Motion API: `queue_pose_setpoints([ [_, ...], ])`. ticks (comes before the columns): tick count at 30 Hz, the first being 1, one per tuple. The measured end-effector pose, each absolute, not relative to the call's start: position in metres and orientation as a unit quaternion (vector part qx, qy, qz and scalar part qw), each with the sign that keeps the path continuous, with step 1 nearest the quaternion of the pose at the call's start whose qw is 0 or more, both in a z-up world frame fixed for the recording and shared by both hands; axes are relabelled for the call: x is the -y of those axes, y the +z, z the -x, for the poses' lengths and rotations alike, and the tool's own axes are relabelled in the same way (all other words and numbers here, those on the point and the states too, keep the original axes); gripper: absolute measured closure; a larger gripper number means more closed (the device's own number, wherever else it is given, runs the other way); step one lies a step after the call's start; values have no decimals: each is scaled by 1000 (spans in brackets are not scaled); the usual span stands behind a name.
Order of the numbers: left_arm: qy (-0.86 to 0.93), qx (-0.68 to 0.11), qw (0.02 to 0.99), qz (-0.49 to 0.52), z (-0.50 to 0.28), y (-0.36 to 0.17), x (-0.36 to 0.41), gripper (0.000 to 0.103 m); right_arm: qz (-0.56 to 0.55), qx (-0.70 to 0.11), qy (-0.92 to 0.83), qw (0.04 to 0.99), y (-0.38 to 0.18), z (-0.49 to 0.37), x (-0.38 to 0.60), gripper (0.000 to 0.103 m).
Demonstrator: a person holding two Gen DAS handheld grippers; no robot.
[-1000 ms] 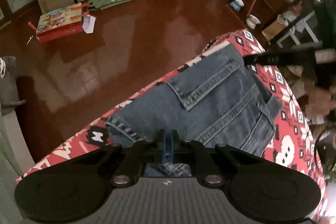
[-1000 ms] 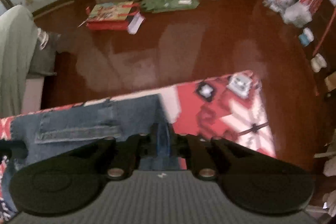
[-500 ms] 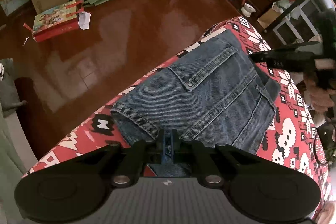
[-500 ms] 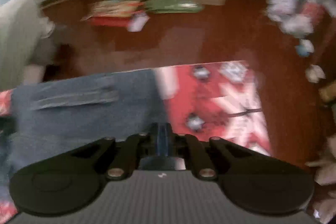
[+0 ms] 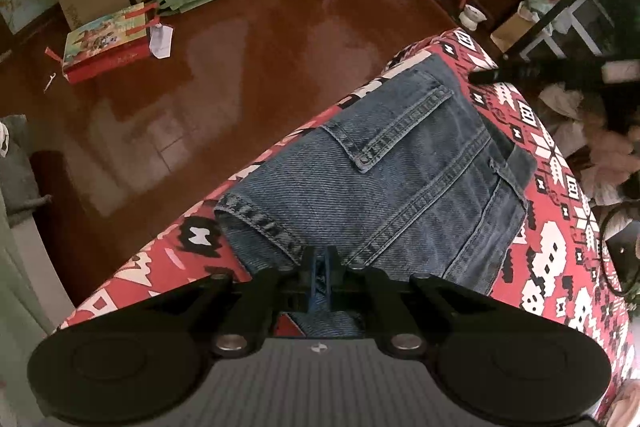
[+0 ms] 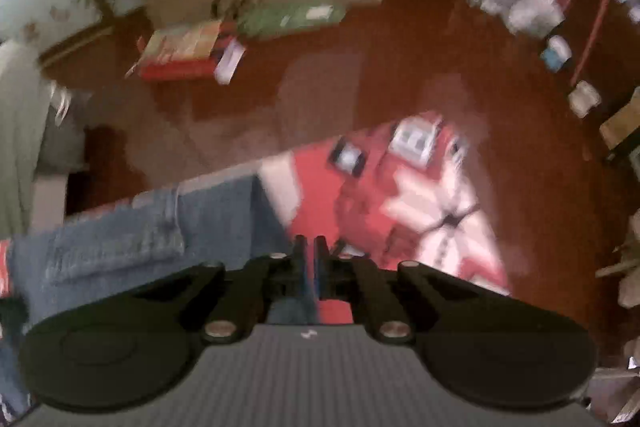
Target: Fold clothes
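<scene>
Steeply angled downward, both grippers hang over folded jeans (image 5: pixel 384 183) lying on a red patterned cloth (image 5: pixel 556 251). Left gripper (image 5: pixel 321 259) pinches the jeans' near edge; right gripper (image 6: pixel 310 247) is closed at their far end, its hold unclear through blur.

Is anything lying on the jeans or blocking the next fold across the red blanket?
Nothing visible does. The folded jeans lie bare on the patterned blanket; the left gripper is pinched on their near edge.
</scene>
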State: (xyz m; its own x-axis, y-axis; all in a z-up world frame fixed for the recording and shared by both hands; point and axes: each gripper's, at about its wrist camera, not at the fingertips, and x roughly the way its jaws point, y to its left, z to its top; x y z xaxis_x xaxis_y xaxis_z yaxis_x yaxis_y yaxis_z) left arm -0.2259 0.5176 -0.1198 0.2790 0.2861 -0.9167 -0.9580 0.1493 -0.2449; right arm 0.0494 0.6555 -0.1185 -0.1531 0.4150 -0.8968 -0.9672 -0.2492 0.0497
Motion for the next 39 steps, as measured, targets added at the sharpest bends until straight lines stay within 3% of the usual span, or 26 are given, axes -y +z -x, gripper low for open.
queue_pose_setpoints([
  [3, 472, -372, 661, 449, 225, -120, -517, 96, 389, -345, 713, 471, -106, -35, -657, 99],
  [7, 474, -377, 661, 443, 225, -121, -516, 96, 427, -320, 704, 469, -134, -15, -665, 99],
  [15, 466, -399, 652, 445, 245, -122, -503, 97, 382, -375, 656, 533, -130, -46, -680, 99],
  [24, 425, -391, 685, 444, 246, -122, -495, 97, 339, -402, 690, 497, -77, -4, -561, 97],
  [33, 413, -388, 667, 484, 272, -125, -470, 96, 337, -456, 691, 449, -88, 81, -459, 97],
  [39, 391, -398, 665, 496, 283, -120, -445, 95, 343, -476, 660, 470, -90, 77, -428, 97],
])
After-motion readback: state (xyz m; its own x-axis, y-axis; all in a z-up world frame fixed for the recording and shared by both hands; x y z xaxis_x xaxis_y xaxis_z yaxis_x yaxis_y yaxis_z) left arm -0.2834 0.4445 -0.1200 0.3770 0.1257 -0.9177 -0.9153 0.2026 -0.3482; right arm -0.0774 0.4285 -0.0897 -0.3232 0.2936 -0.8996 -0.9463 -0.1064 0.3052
